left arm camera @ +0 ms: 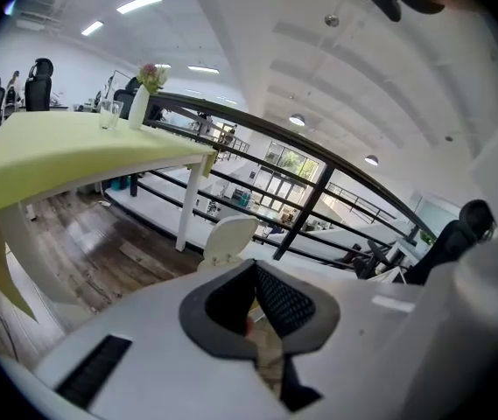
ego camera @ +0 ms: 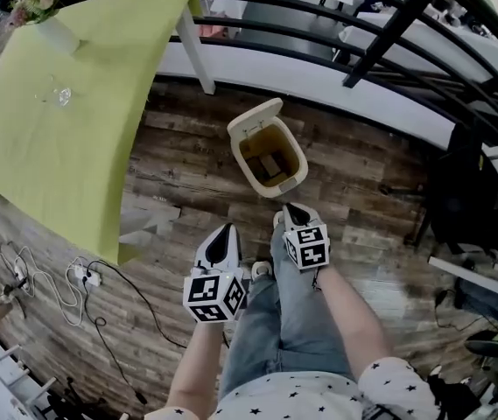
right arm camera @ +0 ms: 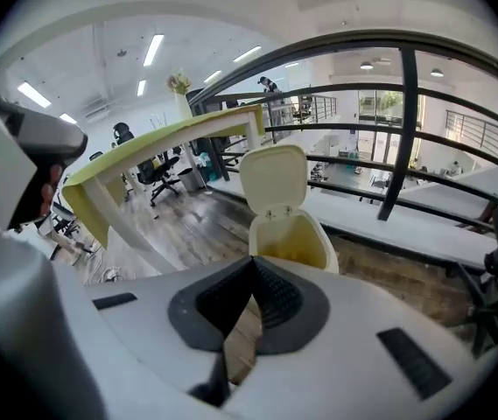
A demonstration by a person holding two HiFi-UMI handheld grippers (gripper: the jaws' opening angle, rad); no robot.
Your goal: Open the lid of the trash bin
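Left tool (ego camera: 222,234), right tool (ego camera: 295,213): closed, empty

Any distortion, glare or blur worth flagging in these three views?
Head view: sharp, evenly lit, railing bowed by the wide angle. Left gripper view: strong fisheye, black corners, trash bin slightly soft. Right gripper view: same fisheye, ceiling lights blown out, trash bin crisp.

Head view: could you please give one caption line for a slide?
Trash bin on the wooden floor, lid open; left gripper and right gripper hover short of it.
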